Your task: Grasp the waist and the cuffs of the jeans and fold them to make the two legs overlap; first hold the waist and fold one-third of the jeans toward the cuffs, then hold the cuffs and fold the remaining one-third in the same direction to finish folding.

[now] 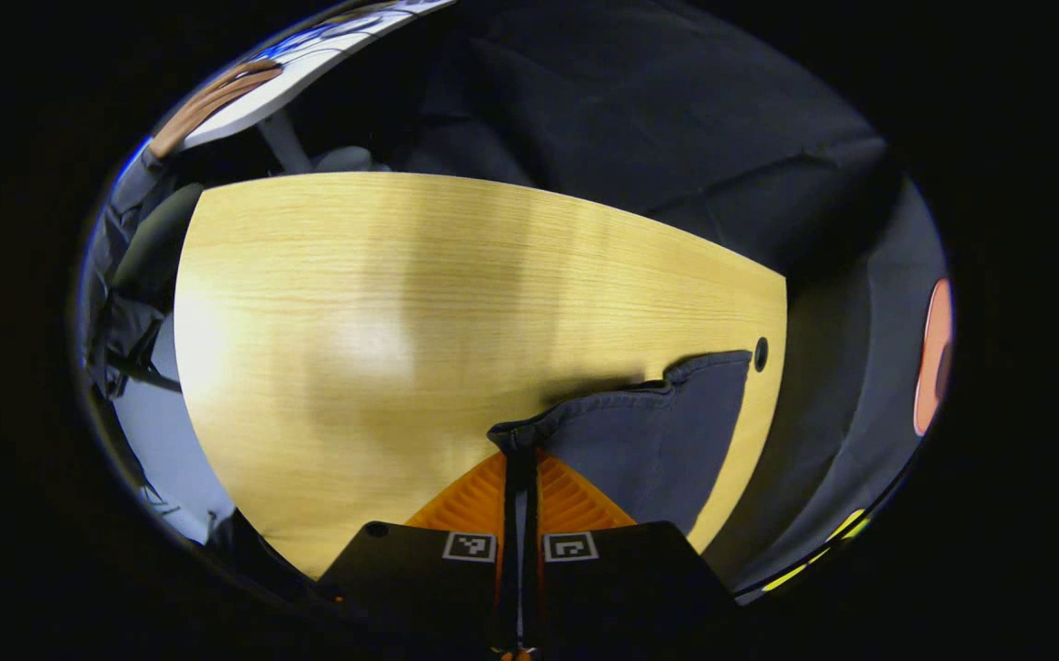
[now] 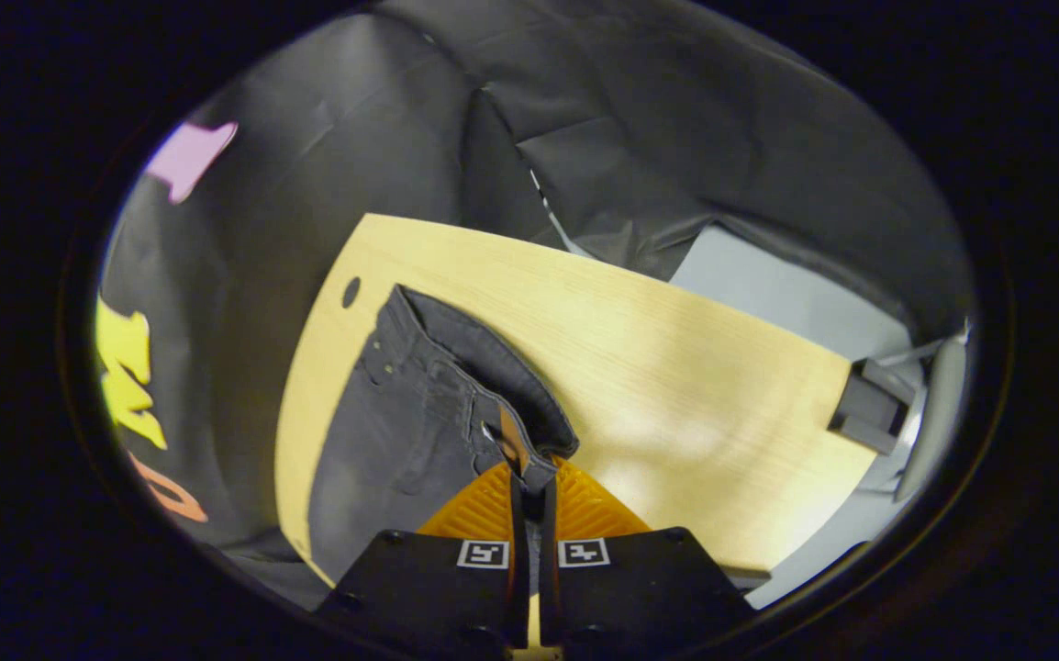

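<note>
Dark jeans (image 2: 410, 431) lie on a light wooden table (image 2: 676, 367). In the right gripper view the waist end shows with its button and rivets, and my right gripper (image 2: 527, 473) is shut on the waistband, lifting it a little off the wood. In the left gripper view a cuff end of the jeans (image 1: 649, 431) lies flat near the table's right edge. My left gripper (image 1: 518, 450) is shut on the hem of that cuff, the fabric pinched between both fingers.
The wooden table (image 1: 401, 321) stretches bare to the left in the left gripper view, with a small dark hole (image 1: 761, 353) near its edge. A grey bracket (image 2: 869, 408) sits off the table's far right end. Black cloth walls surround the table.
</note>
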